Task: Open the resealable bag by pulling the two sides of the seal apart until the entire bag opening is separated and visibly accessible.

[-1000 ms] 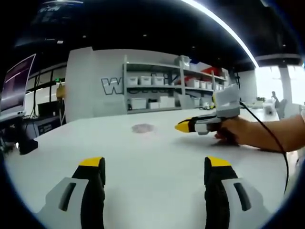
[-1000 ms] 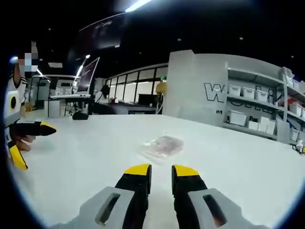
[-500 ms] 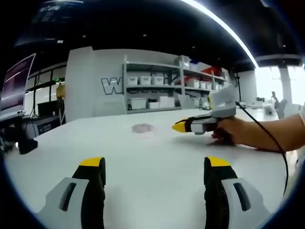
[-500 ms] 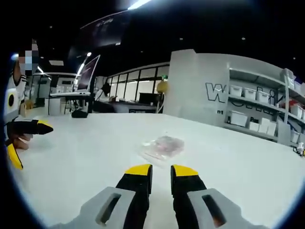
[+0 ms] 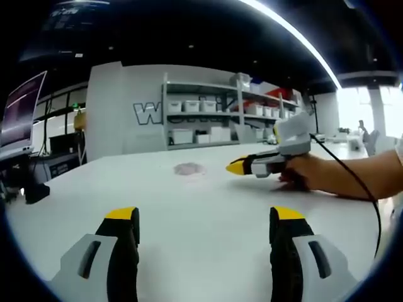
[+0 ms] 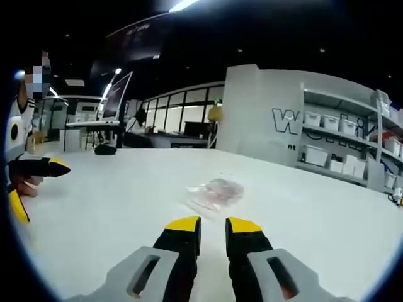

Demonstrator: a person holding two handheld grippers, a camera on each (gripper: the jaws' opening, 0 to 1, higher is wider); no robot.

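Note:
A small clear resealable bag [image 6: 215,192] with pinkish contents lies flat on the white table [image 6: 101,214], a short way ahead of my right gripper [image 6: 213,225]. That gripper's yellow-tipped jaws stand almost together with only a slim gap and nothing between them. In the left gripper view the bag [image 5: 189,168] lies far off at mid-table. My left gripper [image 5: 204,215] hovers low over the table with its jaws wide apart and empty. The right gripper [image 5: 238,167] comes in from the right, held by a hand and pointing at the bag. The left gripper [image 6: 34,185] shows open at the left edge.
A person's forearm [image 5: 352,179] and a black cable [image 5: 368,195] rest on the table at the right. Shelves with white bins [image 5: 201,119] stand behind the table's far edge. A dark object [image 5: 34,192] sits at the table's left edge.
The right gripper has crept slightly toward the bag, and its jaws have drawn a touch closer. The left gripper and the bag have stayed put.

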